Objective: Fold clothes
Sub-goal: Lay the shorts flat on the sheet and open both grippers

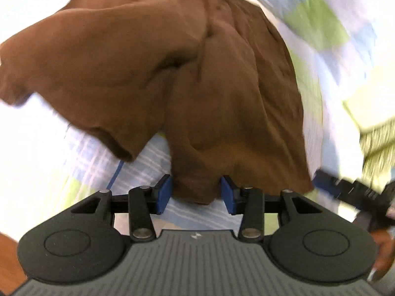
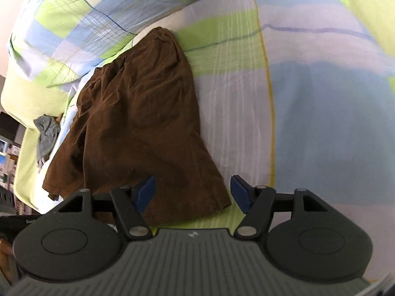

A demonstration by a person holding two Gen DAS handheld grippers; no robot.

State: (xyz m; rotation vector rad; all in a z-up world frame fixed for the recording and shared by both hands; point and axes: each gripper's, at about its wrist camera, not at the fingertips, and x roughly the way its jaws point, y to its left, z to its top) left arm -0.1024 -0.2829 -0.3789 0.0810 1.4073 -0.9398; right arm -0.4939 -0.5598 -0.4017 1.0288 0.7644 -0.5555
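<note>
Brown shorts (image 2: 138, 123) lie spread on the checked bed sheet (image 2: 321, 123), waistband far, leg hems near. My right gripper (image 2: 192, 192) hovers open over the near hem corner, its left pad above the cloth and its right pad above bare sheet. In the left wrist view the brown shorts (image 1: 172, 74) look rumpled and fill most of the picture. A bunched fold sits between the blue pads of my left gripper (image 1: 196, 193), which stand apart around it. The right gripper (image 1: 345, 192) shows blurred at the shorts' right edge.
A small grey cloth (image 2: 47, 133) lies left of the shorts near the bed's edge. A checked pillow or duvet (image 2: 74, 24) is heaped at the far left. Shelving (image 2: 7, 153) stands beyond the bed. A hand (image 1: 382, 246) holds the right gripper.
</note>
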